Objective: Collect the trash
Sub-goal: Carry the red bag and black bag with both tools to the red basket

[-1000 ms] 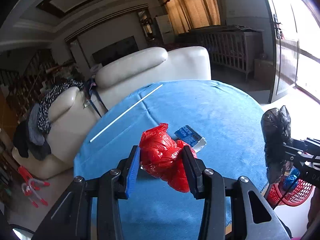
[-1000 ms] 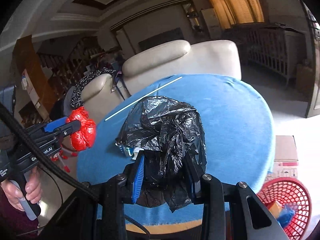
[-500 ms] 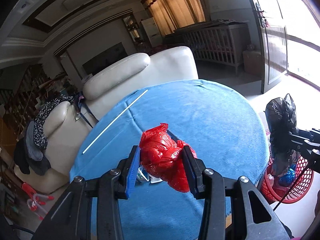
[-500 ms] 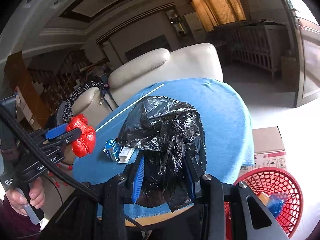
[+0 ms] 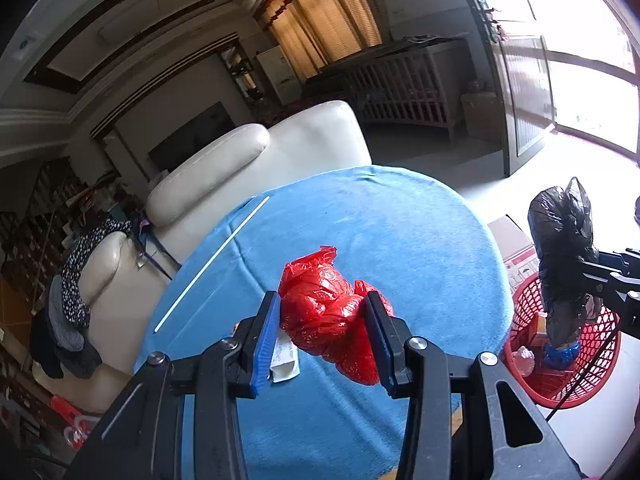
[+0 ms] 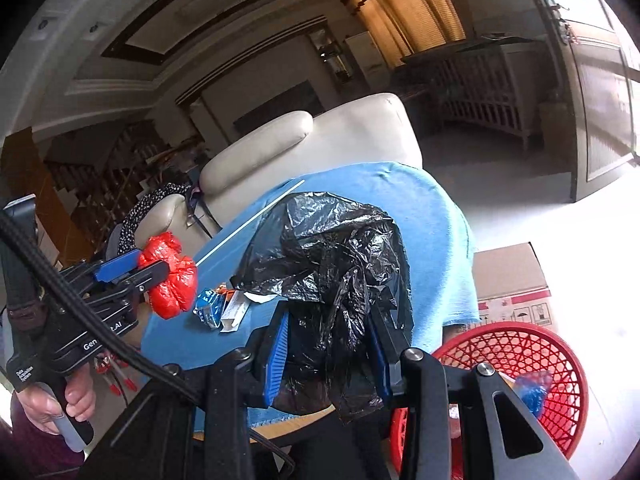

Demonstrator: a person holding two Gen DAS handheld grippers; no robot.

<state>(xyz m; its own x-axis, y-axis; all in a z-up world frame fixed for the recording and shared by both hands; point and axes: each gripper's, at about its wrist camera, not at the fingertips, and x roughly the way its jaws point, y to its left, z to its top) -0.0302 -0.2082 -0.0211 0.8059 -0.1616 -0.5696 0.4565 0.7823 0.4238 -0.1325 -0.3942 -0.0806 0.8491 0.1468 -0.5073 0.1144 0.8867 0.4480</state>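
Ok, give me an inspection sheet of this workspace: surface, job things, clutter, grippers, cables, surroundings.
Surface: round table under a blue cloth.
Job's things: red bag and black bag, both held off the table; red basket on the floor, some trash inside.
Clutter: blue wrapper, white carton, white stick on the cloth.
Grippers: left gripper clamps the red bag; right gripper clamps the black bag.
Cables: black cable beside the left gripper.
Surroundings: cream sofa, cardboard box.

Daylit and sharp; blown-out glare from windows (image 5: pixel 592 92) at right, dim far left, fisheye-curved dark corners.
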